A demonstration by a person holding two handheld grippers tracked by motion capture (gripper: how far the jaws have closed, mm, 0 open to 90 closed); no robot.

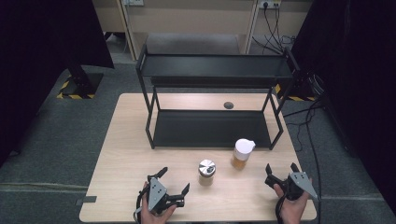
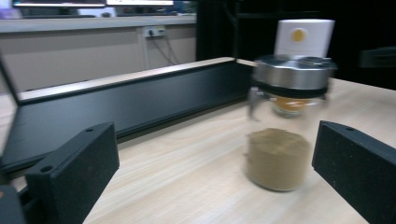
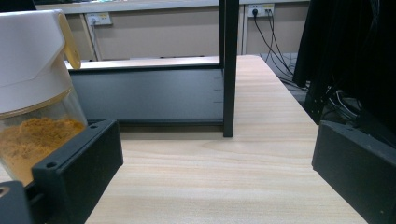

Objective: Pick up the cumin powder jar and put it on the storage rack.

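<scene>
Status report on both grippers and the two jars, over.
Left gripper open, right gripper open, both empty. Steel-lidded jar and white-lidded jar upright on table, untouched. Black rack behind; approach unobstructed.

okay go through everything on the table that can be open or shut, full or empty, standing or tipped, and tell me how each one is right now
Left gripper: open, holding nothing.
Right gripper: open, holding nothing.
Metal-lidded jar: upright, lid on, under half full of brown powder.
White-lidded jar: upright, lid shut, orange powder inside.
Black shelf rack: standing, both shelves bare.
</scene>
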